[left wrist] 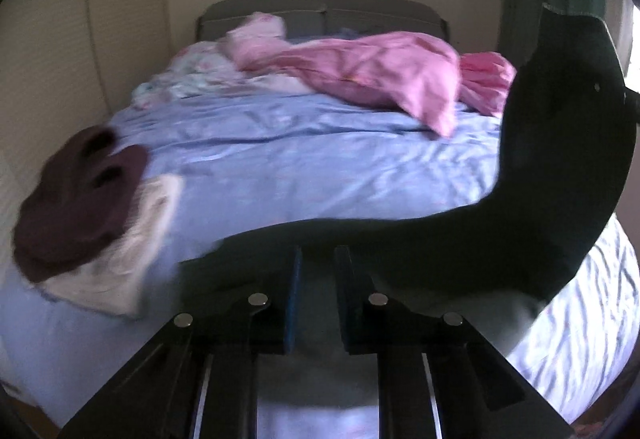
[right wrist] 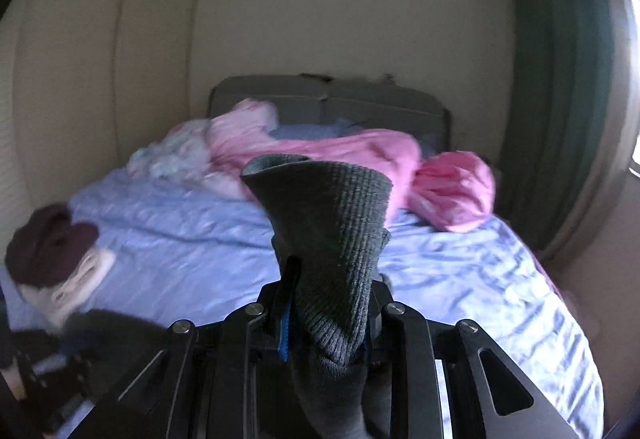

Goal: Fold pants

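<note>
Now pants (right wrist: 332, 239) between right tool (right wrist: 332, 315) fingers.

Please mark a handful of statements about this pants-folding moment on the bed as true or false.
1. The right tool is clamped on grey ribbed fabric of the pants. True.
2. The bed sheet is green. False: it is light blue.
3. A maroon garment lies on top of a cream garment near the bed's left edge. True.
4. The pink bedding lies at the foot of the bed. False: it is bunched near the headboard.
5. The left tool has its fingers spread wide apart. False: only a narrow gap shows, against the dark pants.
</note>
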{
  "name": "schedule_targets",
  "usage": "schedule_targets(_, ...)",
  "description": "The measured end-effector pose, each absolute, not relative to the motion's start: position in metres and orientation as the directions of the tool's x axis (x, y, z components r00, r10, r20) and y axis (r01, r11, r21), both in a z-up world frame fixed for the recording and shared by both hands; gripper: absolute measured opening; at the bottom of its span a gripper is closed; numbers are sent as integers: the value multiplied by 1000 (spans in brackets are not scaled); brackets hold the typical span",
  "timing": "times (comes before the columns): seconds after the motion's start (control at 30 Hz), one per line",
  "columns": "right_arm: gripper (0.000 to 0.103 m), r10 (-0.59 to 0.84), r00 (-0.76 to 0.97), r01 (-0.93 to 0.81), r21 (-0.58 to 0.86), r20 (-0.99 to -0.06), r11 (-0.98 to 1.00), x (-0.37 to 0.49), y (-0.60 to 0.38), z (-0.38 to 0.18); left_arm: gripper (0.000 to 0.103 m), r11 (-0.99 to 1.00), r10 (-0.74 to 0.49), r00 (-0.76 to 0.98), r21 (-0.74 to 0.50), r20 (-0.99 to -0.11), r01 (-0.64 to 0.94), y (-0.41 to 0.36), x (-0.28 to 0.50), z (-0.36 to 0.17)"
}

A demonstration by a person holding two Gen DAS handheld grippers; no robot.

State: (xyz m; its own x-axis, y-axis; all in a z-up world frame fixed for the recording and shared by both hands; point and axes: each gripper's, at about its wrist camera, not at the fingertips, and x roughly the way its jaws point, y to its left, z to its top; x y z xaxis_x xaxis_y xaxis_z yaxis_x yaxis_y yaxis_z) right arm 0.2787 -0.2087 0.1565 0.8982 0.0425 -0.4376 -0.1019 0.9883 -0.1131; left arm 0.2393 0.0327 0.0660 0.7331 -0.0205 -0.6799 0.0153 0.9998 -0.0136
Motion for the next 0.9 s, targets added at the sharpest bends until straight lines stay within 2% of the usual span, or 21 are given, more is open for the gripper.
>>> schedule_targets(0.27,26,120,873,-221,-164,-472,962,266,-85,120,18,992,86,697,-5,-712,-127,135,200,32)
schedule_targets(0.3,21,130,867,-233,-161,-480,959,266,-74,113,18,990,98,693,-3,-715,-143,144,195,27)
schedule_targets(0.33,21,149,851,-254,-145,-503,956,267,-56,103,18,987,107,688,-5,-718,-159,153,189,21)
schedule_targets(0.57,20,221,760,-380,-142,-611,914,255,35,29,18,973,139,665,-23,-734,-230,186,175,-5)
schedule_targets(0.63,20,231,760,-399,-155,-608,904,249,53,17,18,968,146,662,-33,-736,-250,192,173,-11)
schedule_targets(0.7,20,228,769,-403,-176,-597,898,247,67,11,20,964,146,653,-42,-743,-263,197,173,-17)
schedule_targets(0.73,20,222,766,-406,-186,-604,895,245,73,5,26,963,145,649,-45,-747,-267,199,172,-18)
schedule_targets(0.77,23,211,758,-409,-198,-618,891,247,78,-2,31,961,145,645,-48,-751,-272,201,172,-20)
schedule_targets(0.83,34,198,732,-427,-213,-652,879,250,85,-14,51,958,152,646,-49,-748,-282,203,168,-19)
schedule_targets(0.87,56,213,721,-451,-213,-659,867,248,87,-18,49,954,169,650,-43,-741,-296,205,166,-17)
schedule_targets(0.9,80,249,704,-489,-200,-665,849,244,92,-20,51,949,193,651,-30,-734,-315,208,163,-15)
